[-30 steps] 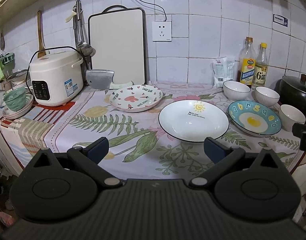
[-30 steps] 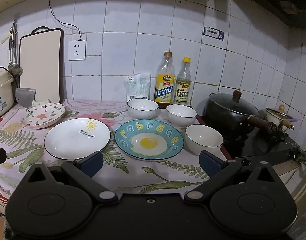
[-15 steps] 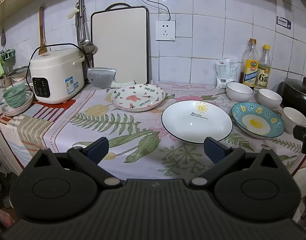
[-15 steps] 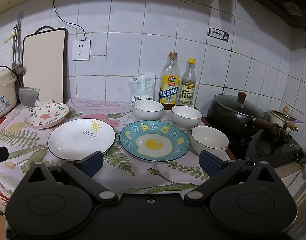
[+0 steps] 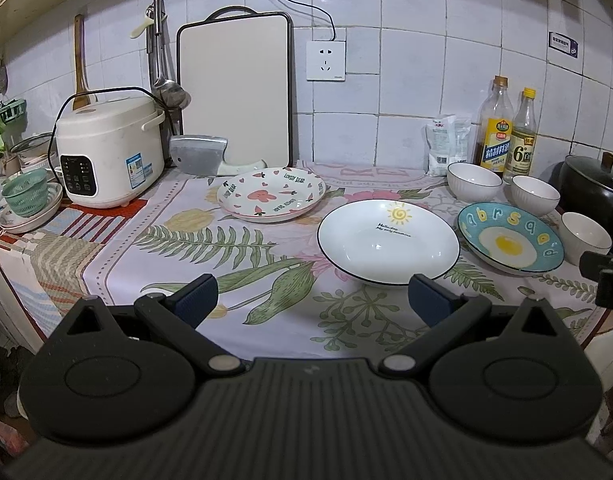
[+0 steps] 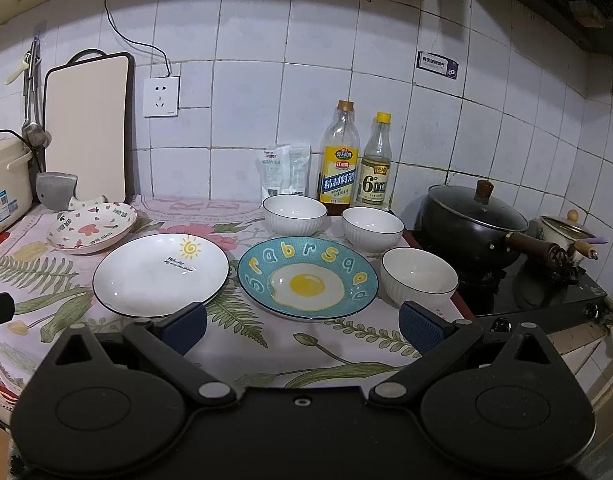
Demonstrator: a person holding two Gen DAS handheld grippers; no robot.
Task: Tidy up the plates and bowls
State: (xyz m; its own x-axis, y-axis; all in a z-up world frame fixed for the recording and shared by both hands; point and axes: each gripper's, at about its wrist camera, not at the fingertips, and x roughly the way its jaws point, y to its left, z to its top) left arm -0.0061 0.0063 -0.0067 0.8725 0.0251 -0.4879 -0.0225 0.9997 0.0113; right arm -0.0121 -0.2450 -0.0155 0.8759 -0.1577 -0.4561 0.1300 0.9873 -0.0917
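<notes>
While all three white ribbed bowls (image 6: 294,214) (image 6: 372,228) (image 6: 419,282) sat empty on the floral tablecloth (image 5: 226,264), I saw the plates lying bare too: a fried-egg plate (image 6: 307,278), a white sun plate (image 5: 388,242) and a heart-patterned plate (image 5: 271,195). I held my right gripper (image 6: 302,326) just short of the egg plate, jaws spread wide and empty. My left gripper (image 5: 312,300) hovered equally wide before the sun plate. A rice cooker (image 5: 108,152) stood at far left.
</notes>
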